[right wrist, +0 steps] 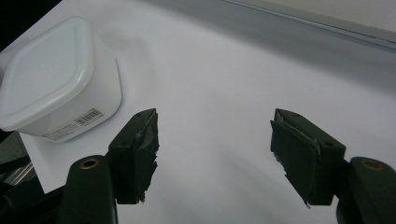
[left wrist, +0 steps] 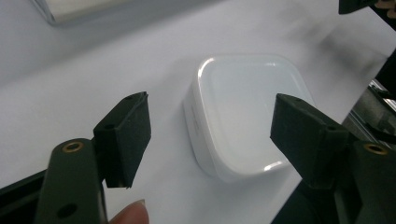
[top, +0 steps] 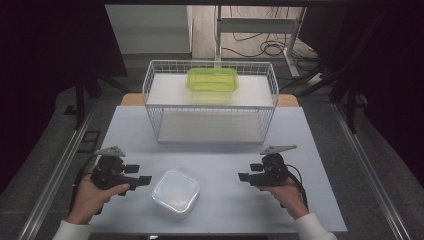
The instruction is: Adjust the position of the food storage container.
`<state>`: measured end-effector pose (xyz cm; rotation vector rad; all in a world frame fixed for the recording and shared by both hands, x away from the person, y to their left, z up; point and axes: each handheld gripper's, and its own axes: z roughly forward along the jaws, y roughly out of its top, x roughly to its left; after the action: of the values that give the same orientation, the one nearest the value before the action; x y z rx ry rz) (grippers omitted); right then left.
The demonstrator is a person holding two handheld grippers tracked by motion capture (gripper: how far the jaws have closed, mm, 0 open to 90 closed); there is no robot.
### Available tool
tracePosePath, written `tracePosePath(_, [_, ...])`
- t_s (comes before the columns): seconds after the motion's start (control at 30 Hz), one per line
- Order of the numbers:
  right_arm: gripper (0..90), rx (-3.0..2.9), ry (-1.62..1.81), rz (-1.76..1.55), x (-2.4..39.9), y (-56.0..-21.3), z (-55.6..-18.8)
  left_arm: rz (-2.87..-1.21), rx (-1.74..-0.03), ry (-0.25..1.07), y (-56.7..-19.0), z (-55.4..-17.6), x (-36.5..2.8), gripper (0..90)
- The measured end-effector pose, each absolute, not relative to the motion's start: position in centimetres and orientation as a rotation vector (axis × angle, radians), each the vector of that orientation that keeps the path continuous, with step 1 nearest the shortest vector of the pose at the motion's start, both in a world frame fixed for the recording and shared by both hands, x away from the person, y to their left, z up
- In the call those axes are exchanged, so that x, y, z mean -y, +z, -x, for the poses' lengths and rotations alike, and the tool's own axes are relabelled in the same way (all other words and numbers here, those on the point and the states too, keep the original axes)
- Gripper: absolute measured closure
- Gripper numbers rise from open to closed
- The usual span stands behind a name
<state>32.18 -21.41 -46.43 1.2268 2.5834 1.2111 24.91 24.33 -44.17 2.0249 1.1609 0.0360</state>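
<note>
A barcode label on the white container (right wrist: 60,84) is too small to read.

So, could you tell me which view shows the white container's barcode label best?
The right gripper view: the barcode label faces it on the white container's side wall. The left gripper view and high view show its lid from above.

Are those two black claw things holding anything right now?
No. The left gripper and the right gripper are both open and empty; the white container sits untouched on the table.
</note>
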Motion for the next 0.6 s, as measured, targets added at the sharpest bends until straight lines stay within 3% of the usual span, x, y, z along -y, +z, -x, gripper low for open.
tracePosePath(0.23, [31.9, -2.601, 1.197, -1.213, 21.1, -46.7, -32.3, -2.085, -1.15, 0.005, -45.2, -23.8, -23.7, 35.1])
tracePosePath(0.4, [31.7, -2.599, 1.232, -1.226, 21.2, -46.5, -32.3, -2.1, -1.117, 0.001, -45.0, -23.8, -23.1, 60.0])
tracePosePath(0.6, [31.5, -2.598, 1.219, -1.231, 21.2, -46.5, -32.3, -2.164, -1.024, -0.065, -45.1, -23.6, -21.6, 73.5])
